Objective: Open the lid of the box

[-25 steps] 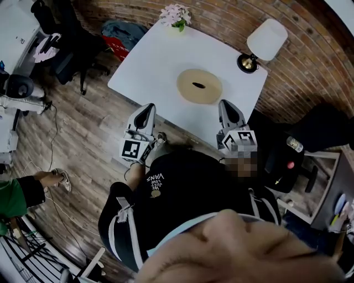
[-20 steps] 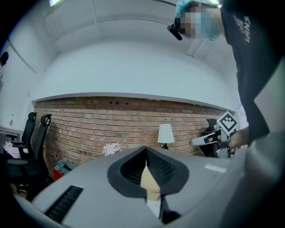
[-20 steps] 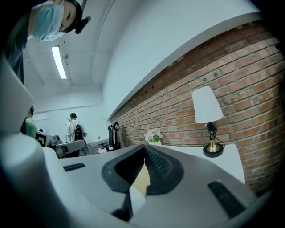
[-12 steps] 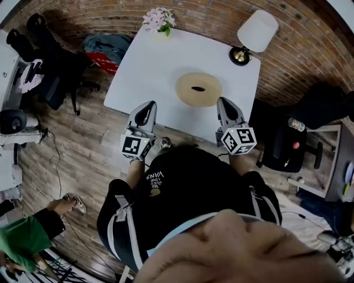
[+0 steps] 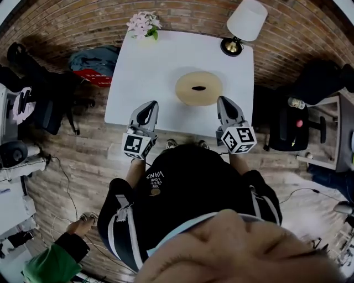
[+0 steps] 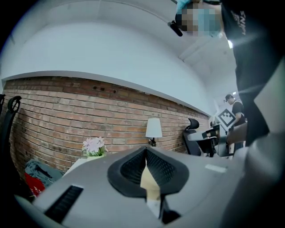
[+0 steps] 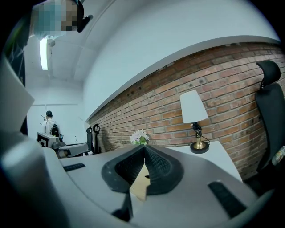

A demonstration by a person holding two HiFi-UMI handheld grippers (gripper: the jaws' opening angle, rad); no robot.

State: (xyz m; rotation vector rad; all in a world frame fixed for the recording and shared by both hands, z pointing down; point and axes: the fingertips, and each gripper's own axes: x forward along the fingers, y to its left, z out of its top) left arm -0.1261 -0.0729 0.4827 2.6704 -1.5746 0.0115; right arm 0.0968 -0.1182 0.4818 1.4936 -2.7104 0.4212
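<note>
When looking down in the head view, find the box (image 5: 199, 88) on the white table (image 5: 160, 66), a little toward 3 o'clock from the middle. Round and tan, with the lid (image 5: 185, 87) lying flat on top and a dark oval opening in its centre.

See the left gripper (image 5: 148, 105) at 7 o'clock from the box, over the near edge of the table, pointing toward 12 o'clock, near the box but not touching it. See the right gripper (image 5: 224, 100) at 5 o'clock from the box, over the same edge, also pointing toward 12 o'clock and also apart from the box.

In the left gripper view, note the two black ribbed pads (image 6: 129, 167) meeting at the tips: closed, holding nothing, with only some tan colour showing through the gap lower down. Same thing in the right gripper view: pads together at the tips, closed on nothing.

Farther on the table, find a lamp (image 5: 246, 19) with a white shade at 1 o'clock from the box, in the far corner, and a bunch of pale pink flowers (image 5: 142, 25) at 11 o'clock, in the other far corner. Beyond the table, a brick wall (image 5: 182, 14); at 3 o'clock, a black office chair (image 5: 290, 119) on the wooden floor (image 5: 83, 143). At 7 o'clock, well apart, part of a person (image 5: 52, 265) in a green sleeve.
</note>
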